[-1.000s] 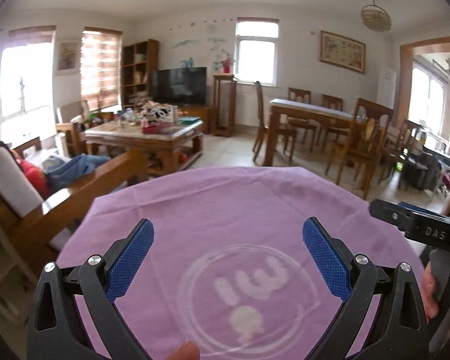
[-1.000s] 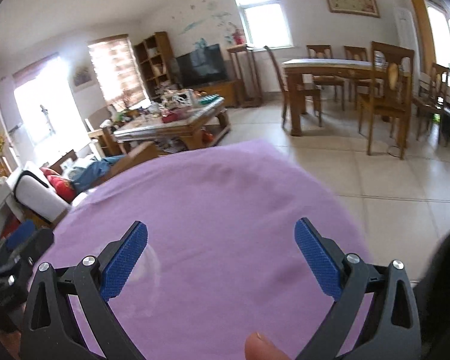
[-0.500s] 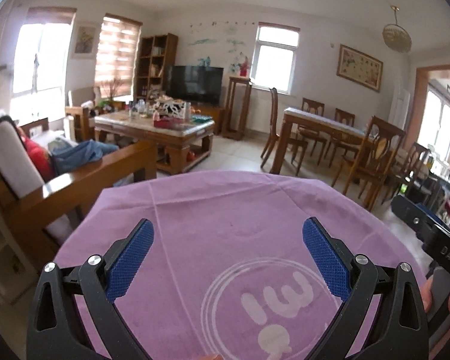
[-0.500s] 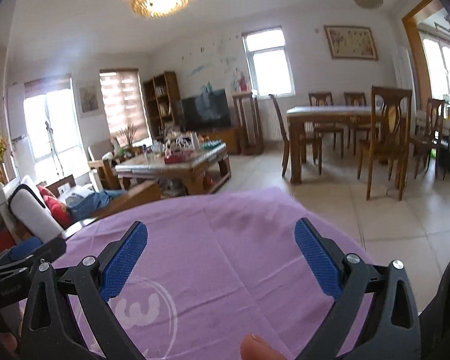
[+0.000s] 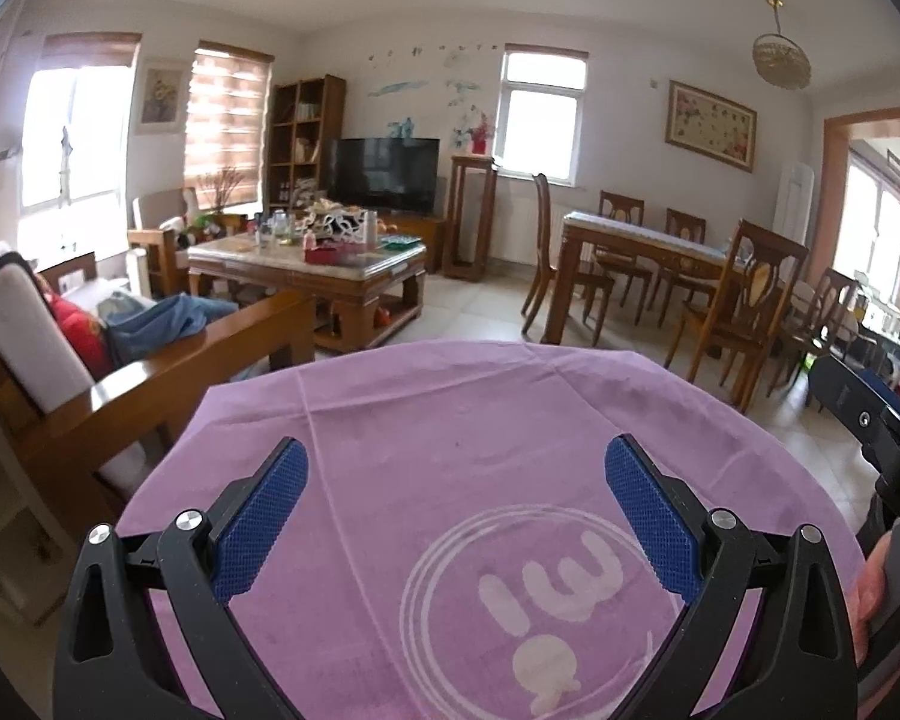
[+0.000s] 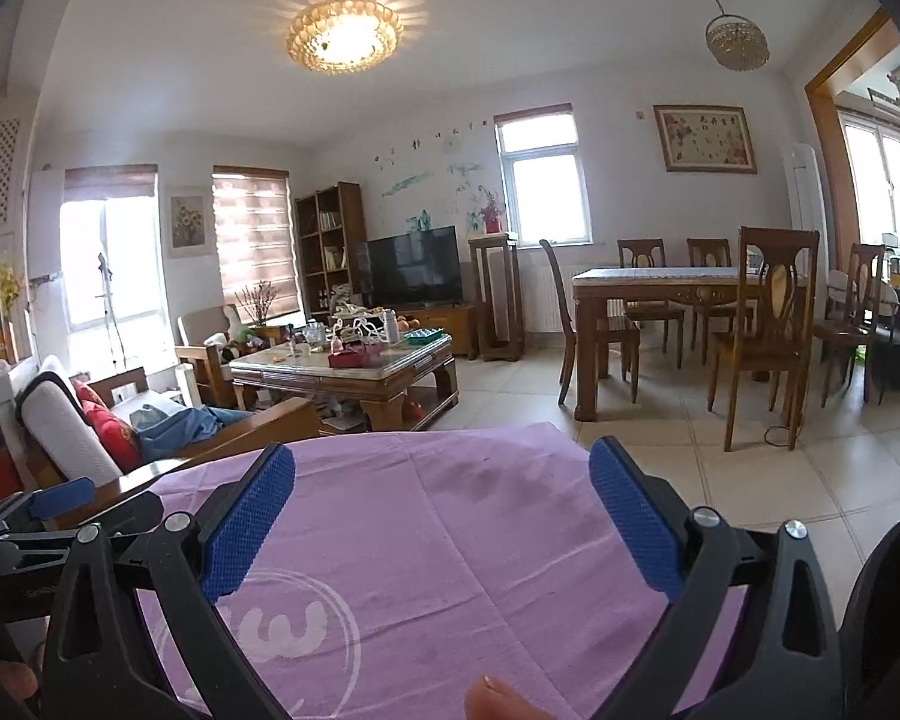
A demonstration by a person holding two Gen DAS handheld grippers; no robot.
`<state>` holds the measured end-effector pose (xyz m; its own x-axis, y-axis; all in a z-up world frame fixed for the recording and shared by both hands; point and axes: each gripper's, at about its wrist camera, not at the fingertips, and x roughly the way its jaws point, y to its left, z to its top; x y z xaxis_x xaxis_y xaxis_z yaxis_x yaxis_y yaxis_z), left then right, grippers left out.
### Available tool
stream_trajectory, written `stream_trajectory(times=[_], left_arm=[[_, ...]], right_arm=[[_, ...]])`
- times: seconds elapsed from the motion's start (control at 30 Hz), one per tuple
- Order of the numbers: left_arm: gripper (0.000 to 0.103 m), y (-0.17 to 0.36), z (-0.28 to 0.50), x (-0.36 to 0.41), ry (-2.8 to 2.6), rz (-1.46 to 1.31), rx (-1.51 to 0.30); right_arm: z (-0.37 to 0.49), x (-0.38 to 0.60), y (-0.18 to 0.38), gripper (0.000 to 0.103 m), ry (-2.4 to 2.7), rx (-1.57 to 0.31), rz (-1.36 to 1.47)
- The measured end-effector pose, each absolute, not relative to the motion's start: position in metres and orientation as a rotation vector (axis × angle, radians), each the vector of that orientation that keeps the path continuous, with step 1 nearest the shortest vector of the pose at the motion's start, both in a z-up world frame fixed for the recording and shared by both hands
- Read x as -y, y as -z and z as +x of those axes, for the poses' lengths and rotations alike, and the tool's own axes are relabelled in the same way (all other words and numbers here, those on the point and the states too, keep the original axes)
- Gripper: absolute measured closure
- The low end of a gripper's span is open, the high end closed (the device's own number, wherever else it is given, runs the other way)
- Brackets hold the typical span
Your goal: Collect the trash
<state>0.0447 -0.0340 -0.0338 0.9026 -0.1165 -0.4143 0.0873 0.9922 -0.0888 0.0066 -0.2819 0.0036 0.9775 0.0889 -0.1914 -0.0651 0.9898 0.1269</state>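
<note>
- Compared with one second before, both cameras are tilted higher: more ceiling and room shows, and less of the purple cloth (image 5: 450, 420).
- The left gripper (image 5: 456, 516) is held level above the near edge of the cloth-covered bench, its fingers spread wide, holding nothing.
- The right gripper (image 6: 441, 516) is beside it, also spread and empty.
- No trash can be seen on the cloth.

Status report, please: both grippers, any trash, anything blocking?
Left gripper open, empty. Right gripper open, empty. No trash visible on purple logo-printed cloth. Nothing blocking.
</note>
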Motion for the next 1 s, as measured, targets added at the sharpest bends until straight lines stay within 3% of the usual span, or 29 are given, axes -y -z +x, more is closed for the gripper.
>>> stream_trajectory(times=[1.0], left_arm=[[0.005, 0.0288, 0.0470, 0.0322, 0.055, -0.041, -0.431]], right_arm=[[0.0085, 0.2859, 0.0006, 0.005, -0.093, -0.204, 0.143]])
